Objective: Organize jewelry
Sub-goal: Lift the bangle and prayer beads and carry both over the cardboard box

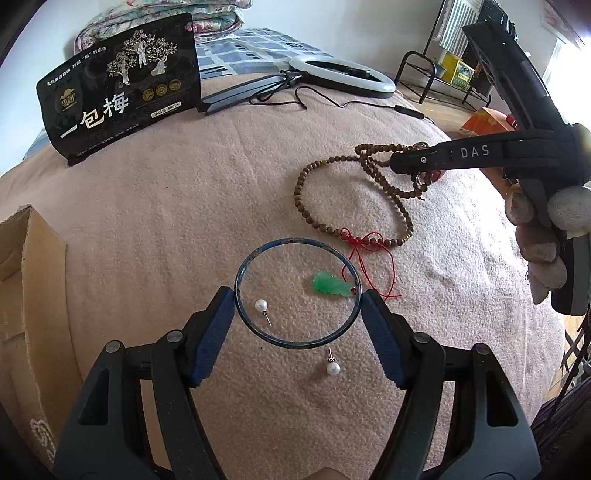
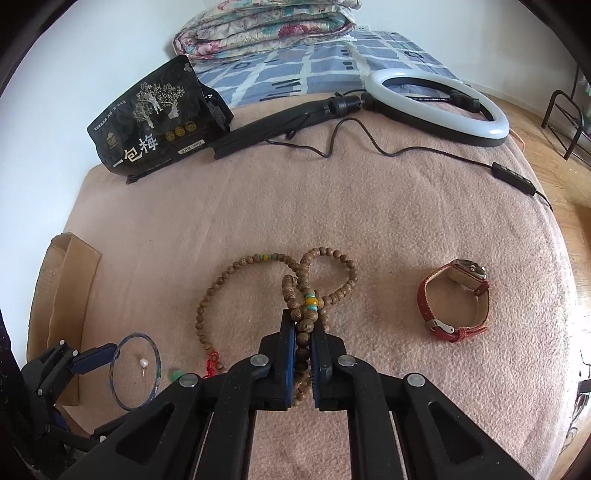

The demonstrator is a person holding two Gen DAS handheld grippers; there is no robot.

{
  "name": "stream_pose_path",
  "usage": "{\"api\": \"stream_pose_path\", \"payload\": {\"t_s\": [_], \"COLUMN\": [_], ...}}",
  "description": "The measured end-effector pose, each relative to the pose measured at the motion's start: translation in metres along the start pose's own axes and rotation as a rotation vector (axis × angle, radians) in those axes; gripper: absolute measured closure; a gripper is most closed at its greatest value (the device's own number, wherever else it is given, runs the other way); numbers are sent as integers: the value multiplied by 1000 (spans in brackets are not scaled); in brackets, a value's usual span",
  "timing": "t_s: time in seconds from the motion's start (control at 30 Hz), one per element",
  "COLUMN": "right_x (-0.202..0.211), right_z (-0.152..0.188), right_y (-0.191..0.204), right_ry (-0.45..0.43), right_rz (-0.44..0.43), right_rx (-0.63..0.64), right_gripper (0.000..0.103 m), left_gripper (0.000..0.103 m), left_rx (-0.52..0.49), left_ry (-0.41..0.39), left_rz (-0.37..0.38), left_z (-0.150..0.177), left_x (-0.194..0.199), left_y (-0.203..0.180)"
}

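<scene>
My left gripper (image 1: 297, 295) is shut on a thin blue bangle (image 1: 295, 346), one pad on each side of the ring. Seen through the ring on the pink blanket are one pearl earring (image 1: 260, 305) and a green jade pendant (image 1: 327, 284) on a red cord. A second pearl earring (image 1: 332, 368) lies just below the ring. My right gripper (image 2: 303, 321) is shut on a bunched strand of the wooden bead necklace (image 2: 201, 306), whose loops still rest on the blanket. A red-strapped watch (image 2: 456, 295) lies to the right.
A cardboard box (image 1: 26, 277) sits at the left edge of the bed. At the back stand a black snack bag (image 1: 122, 88), a ring light (image 2: 439, 107) with its trailing cable, and folded quilts (image 2: 266, 29). A gloved hand (image 1: 546, 236) holds the right gripper.
</scene>
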State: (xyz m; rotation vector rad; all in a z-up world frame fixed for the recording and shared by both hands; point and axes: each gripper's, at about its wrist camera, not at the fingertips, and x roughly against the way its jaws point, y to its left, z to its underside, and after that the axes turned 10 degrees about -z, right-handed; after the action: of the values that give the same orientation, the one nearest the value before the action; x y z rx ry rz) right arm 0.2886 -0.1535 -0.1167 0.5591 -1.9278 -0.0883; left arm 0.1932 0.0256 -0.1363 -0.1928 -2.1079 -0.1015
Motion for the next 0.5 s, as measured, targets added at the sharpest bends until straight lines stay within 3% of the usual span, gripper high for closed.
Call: {"api": "stream_pose_path", "payload": {"t_s": [0.5], "right_x": [83], "right_z": [8], "right_y": [40], "right_ry": [-127], "right_rz": [1], "right_rx": [86], "right_gripper": [98], "left_gripper": [31], "left_rx": [33], "left_ry": [-92], "left_rz": [1], "left_z": [-2], "left_x": [67], "left_y": [15]}}
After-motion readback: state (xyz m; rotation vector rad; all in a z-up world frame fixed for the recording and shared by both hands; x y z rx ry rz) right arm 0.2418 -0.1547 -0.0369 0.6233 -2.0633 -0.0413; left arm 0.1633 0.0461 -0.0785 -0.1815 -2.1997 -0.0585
